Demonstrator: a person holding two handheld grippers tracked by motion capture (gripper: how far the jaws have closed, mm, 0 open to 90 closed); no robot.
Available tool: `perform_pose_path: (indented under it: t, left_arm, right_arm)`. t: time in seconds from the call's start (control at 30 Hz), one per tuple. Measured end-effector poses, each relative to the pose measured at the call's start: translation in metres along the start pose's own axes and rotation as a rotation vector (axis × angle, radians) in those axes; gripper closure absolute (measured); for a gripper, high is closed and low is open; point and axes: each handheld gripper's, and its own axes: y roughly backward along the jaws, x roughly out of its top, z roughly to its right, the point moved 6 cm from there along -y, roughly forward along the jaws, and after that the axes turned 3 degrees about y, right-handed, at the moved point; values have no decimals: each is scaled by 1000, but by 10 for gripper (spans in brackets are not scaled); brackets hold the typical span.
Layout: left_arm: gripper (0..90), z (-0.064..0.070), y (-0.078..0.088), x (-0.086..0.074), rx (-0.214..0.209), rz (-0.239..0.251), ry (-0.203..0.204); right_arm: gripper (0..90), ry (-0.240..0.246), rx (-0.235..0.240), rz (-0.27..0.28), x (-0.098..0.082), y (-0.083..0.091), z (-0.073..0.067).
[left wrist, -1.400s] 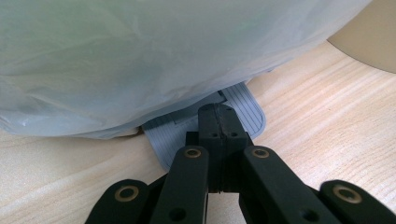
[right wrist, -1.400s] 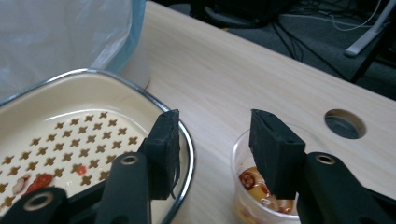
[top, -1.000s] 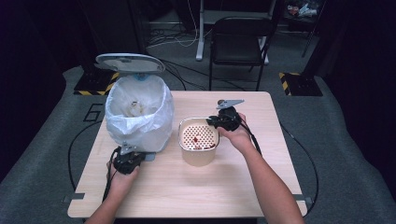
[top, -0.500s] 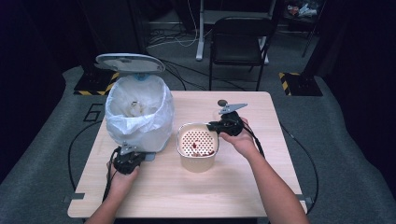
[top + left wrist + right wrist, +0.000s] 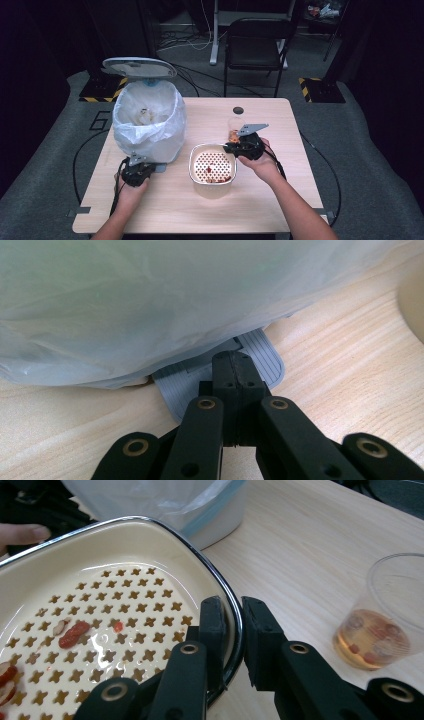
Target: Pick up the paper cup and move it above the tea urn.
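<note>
Bin (image 5: 149, 125) left, cup (image 5: 233, 129) beside strainer bowl (image 5: 213, 170); bare table (image 5: 190, 210) in front.

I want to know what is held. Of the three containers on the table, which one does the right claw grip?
The cream strainer bowl: the right claw pinches its rim. The clear cup and the bag-lined bin stand apart from it.
</note>
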Motion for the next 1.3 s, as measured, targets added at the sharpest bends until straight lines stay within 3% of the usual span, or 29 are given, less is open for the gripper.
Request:
perform_pose_path:
  t: [0.13, 0.27, 0.33, 0.53, 0.67, 0.83, 0.93, 1.3]
  left_arm:
    - [900, 0, 0, 0, 1, -2, -3]
    - [900, 0, 0, 0, 0, -1, 0]
    - [900, 0, 0, 0, 0, -2, 0]
    - [900, -1, 0, 0, -1, -2, -2]
    - [900, -1, 0, 0, 0, -4, -3]
    - [900, -1, 0, 0, -1, -2, -3]
    - [900, -1, 0, 0, -1, -5, -1]
    - [900, -1, 0, 0, -2, 3, 1]
  right_arm:
    - [793, 3, 2, 0, -3, 4, -5]
    - [772, -5, -26, -6, -4, 5, -8]
    - [654, -25, -20, 6, -2, 7, -9]
    - [514, -39, -60, 81, 15, 21, -1]
    - [452, -64, -116, 120, 22, 28, 15]
    - [358, -98, -245, 98, 15, 23, 45]
    - [300, -113, -296, 84, 8, 18, 60]
    - [146, -150, -358, 51, -8, -11, 82]
